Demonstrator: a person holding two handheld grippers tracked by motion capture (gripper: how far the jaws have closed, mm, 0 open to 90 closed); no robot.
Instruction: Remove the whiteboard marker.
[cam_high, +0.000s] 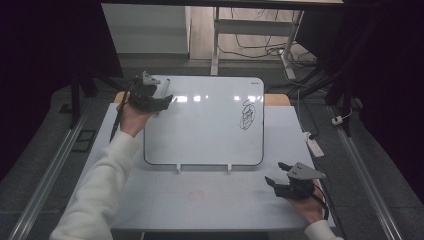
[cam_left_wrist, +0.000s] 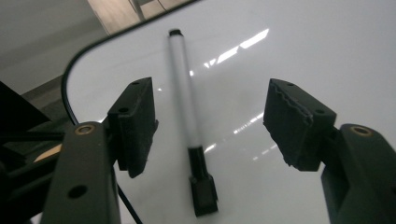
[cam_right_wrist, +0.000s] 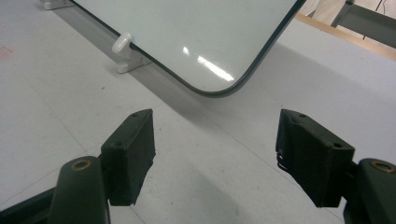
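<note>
A: Nearest, the right gripper (cam_high: 283, 181) rests on the table (cam_high: 210, 195), jaws spread, grasping nothing.

B: And the left gripper (cam_left_wrist: 208, 122)?

A: Released too, jaws either side of the marker (cam_left_wrist: 187, 112) lying at the whiteboard's (cam_high: 210, 125) far left corner.

B: Then it likely should lower squarely, centre the barrel, and close gently so the marker doesn't roll.

- Left gripper (cam_high: 167, 100): held far forward on an outstretched, white-sleeved arm, jaws spread wide apart, nothing between them touched.
- Right gripper (cam_high: 276, 174): held low and near the person, jaws likewise wide apart, empty.
</note>
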